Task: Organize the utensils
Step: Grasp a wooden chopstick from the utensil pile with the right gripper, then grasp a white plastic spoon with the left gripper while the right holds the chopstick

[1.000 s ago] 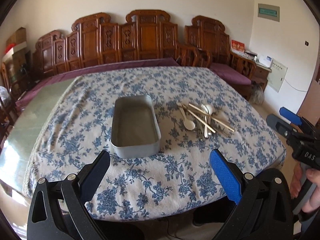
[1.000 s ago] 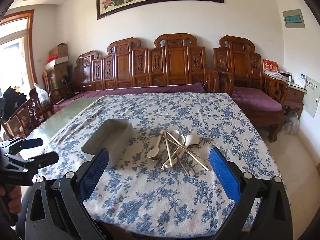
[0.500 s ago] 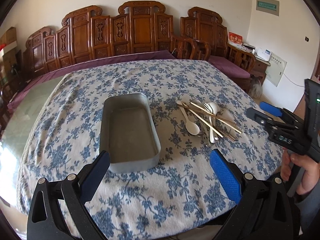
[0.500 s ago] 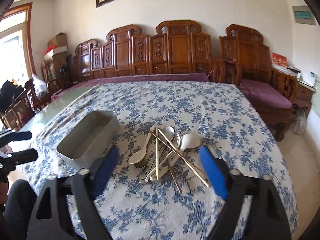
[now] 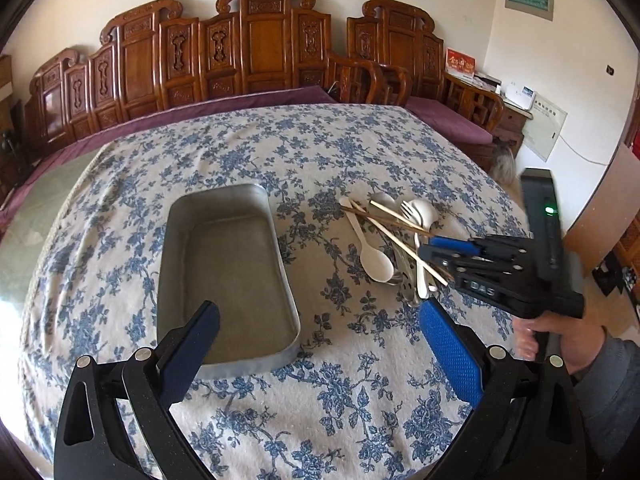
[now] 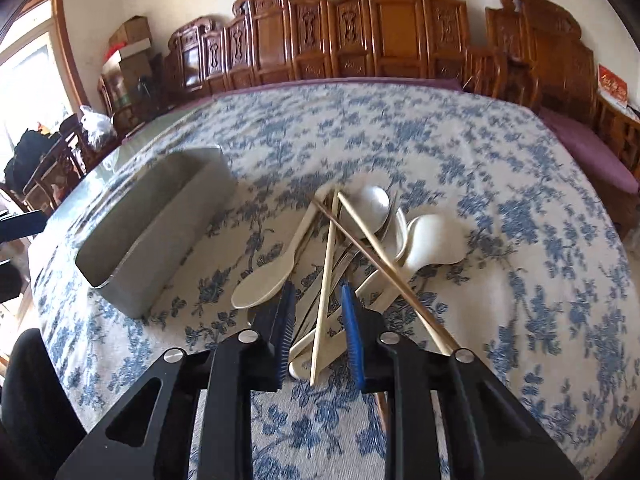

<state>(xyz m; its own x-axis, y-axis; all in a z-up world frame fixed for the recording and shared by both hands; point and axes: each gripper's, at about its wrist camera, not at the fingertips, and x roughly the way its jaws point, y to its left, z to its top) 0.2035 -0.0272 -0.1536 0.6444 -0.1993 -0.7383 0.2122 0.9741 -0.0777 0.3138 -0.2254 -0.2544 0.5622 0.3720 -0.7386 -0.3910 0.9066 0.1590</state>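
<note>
Right gripper [image 6: 318, 292]: black frame, blue ribbed pads, lowered over the utensil pile [image 6: 344, 248] on the blue-flowered tablecloth [image 6: 500, 184]. Its jaws have just been closing and now stand narrow, a slim gap between the pads; a pale chopstick [image 6: 326, 280] and the handles of light spoons run through that gap, but the pads are not seen pressing on any of them. A second, darker chopstick [image 6: 384, 268] crosses the pile diagonally and passes beside the right-hand finger [image 6: 352, 320], outside the gap. The pile also holds a white spoon [image 6: 268, 280] lying bowl-toward-camera just left of the left-hand finger, a metal spoon [image 6: 372, 204] at the far end and a broad white ladle-type spoon [image 6: 436, 240] to the right. In the left wrist view the same gripper shows side-on, tips over the pile, gripped by a person's hand [image 5: 560, 336] in a grey sleeve. Left gripper [image 5: 320, 320]: same build, fingers spread wide apart, nothing between them but cloth and the near end of the metal tray [image 5: 288, 280]; whether the left-hand finger [image 5: 196, 336] touches the tray rim cannot be told. The tray, rectangular with rounded corners, sits on the cloth just left of the pile, apart from it. Carved wooden seating [image 5: 256, 48] lines the wall behind the table.
</note>
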